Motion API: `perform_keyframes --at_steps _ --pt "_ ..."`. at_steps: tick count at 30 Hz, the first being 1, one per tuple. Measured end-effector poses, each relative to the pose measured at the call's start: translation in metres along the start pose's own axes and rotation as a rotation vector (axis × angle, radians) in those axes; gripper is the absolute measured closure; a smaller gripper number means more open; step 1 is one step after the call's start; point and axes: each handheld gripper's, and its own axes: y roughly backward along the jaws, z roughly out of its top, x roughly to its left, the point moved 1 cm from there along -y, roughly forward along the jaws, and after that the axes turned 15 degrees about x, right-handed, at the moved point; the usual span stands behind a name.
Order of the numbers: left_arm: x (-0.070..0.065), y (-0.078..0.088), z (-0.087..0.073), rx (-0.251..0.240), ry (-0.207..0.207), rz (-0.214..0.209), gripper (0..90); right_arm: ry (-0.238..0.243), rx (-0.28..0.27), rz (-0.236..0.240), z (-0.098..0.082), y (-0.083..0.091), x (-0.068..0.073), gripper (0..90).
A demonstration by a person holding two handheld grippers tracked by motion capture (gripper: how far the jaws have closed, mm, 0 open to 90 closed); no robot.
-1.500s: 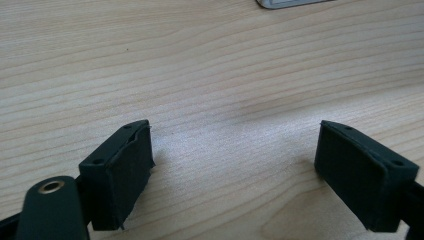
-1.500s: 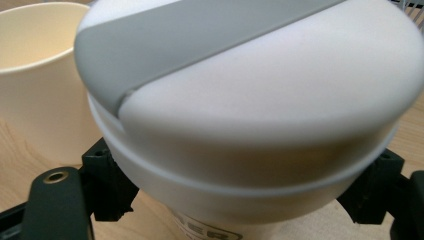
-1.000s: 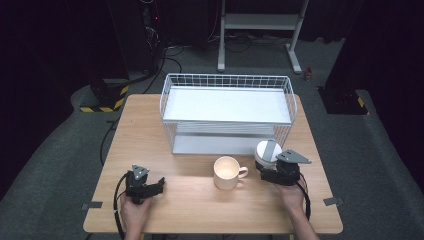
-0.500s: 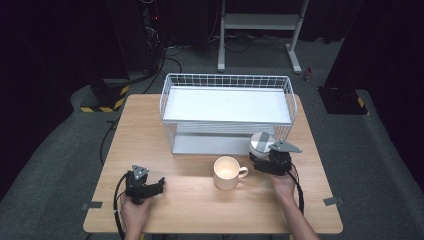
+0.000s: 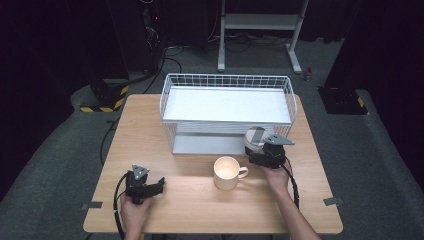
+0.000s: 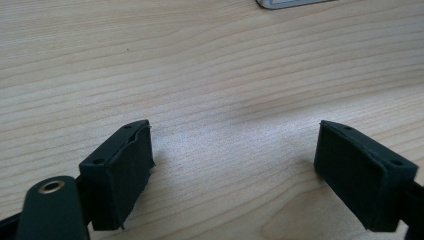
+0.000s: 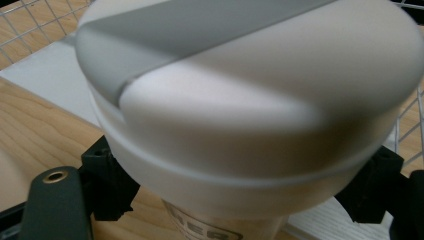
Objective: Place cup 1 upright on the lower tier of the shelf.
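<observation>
A white lidded cup (image 5: 255, 136) with a grey band across its lid hangs just in front of the wire basket's (image 5: 227, 80) right front corner. My right gripper (image 5: 257, 149) is shut on it below the lid. In the right gripper view the cup (image 7: 250, 100) sits between both black pads (image 7: 112, 192), with my right gripper (image 7: 240, 200) closed on its body. A cream mug (image 5: 227, 171) stands on the table to the left of that hand, handle toward it. My left gripper (image 5: 160, 184) rests near the front left of the table, jaws open. The left gripper (image 6: 235, 175) has bare wood between its pads (image 6: 120, 175).
The white wire basket has a white liner (image 7: 45, 75) on its floor and stands at the back middle of the wooden table (image 5: 145, 130). A metal stand (image 5: 260, 30) and cables lie on the dark floor beyond.
My right gripper has carried the lidded cup to the left and farther back, closer to the basket's front right corner. The left gripper and the mug have stayed put.
</observation>
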Motion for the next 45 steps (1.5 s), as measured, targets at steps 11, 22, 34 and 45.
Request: perform_keyframes --at_steps 11,22,34,45 --pt "0.0 0.0 0.0 0.0 0.0 0.0 16.2 0.003 -0.025 -0.021 0.003 -0.008 -0.002 18.7" --pt "0.0 0.0 0.0 0.002 -0.001 0.0 16.2 0.0 -0.034 -0.029 0.003 -0.011 -0.003 18.5" --pt "0.0 0.0 0.0 0.0 0.0 0.0 16.2 0.004 -0.016 -0.031 0.002 -0.007 -0.003 16.5" --pt "0.0 0.0 0.0 0.0 0.0 0.0 16.2 0.009 0.002 -0.031 0.001 -0.002 -0.004 14.6"
